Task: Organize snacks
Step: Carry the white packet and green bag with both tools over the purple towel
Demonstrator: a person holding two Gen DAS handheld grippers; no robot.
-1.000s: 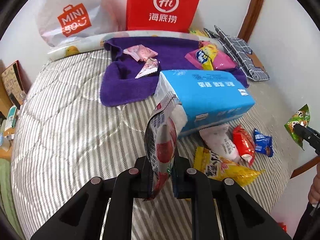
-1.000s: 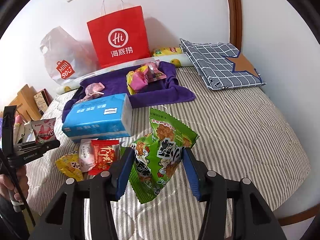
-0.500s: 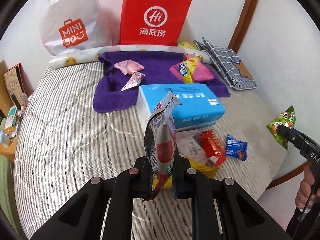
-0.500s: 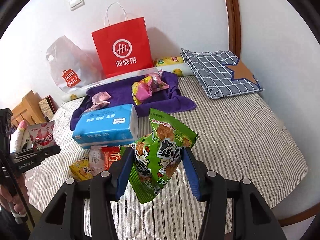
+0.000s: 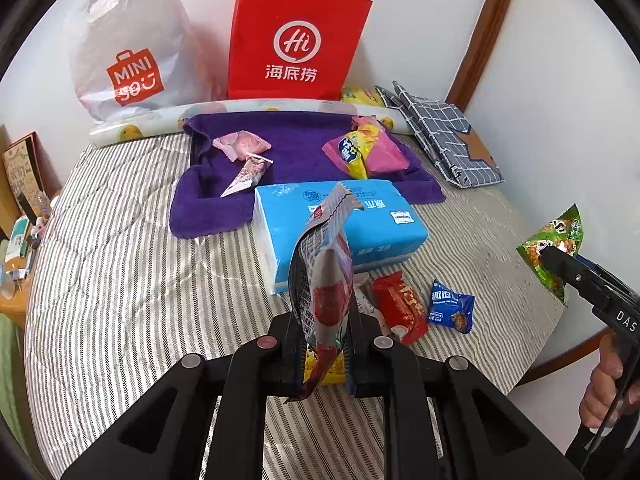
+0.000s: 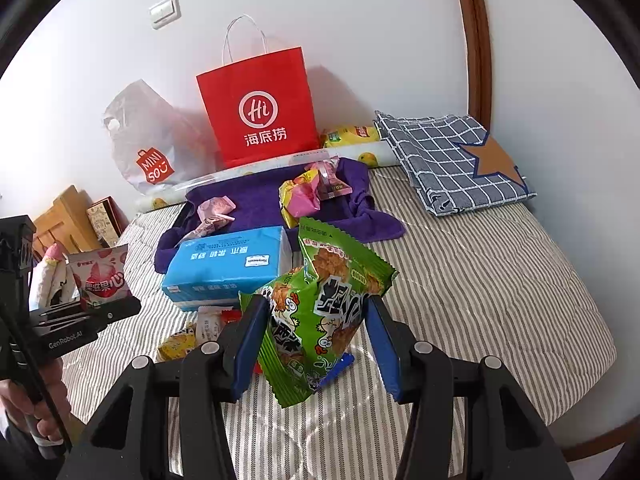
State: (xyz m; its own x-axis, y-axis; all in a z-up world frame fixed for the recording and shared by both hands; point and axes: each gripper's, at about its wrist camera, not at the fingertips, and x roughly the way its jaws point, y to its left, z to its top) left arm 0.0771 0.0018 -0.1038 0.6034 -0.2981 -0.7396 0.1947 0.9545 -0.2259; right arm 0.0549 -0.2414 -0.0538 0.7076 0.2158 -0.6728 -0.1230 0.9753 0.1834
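Observation:
My left gripper (image 5: pixel 320 344) is shut on a white and red strawberry snack packet (image 5: pixel 326 280), held upright above the striped bed. My right gripper (image 6: pixel 316 340) is shut on a green snack bag (image 6: pixel 324 316), also clear of the bed. Each gripper shows in the other's view: the right gripper (image 5: pixel 560 264) with its green bag (image 5: pixel 556 236), and the left gripper (image 6: pixel 100 312) with its packet (image 6: pixel 100 276). A purple towel (image 5: pixel 288 140) at the back holds pink and yellow packets. A red packet (image 5: pixel 400 306), a small blue packet (image 5: pixel 452 306) and a yellow one (image 5: pixel 324 364) lie loose on the bed.
A blue tissue pack (image 5: pixel 352 220) lies in front of the towel. A red paper bag (image 5: pixel 296 40) and a white plastic bag (image 5: pixel 128 52) lean on the wall. A folded checked cloth (image 5: pixel 444 136) lies at the back right. The bed's edge curves close on the right.
Both grippers have risen and drawn back from the bed with their packets, so the bed and tissue pack look smaller and farther. Neither grip has changed.

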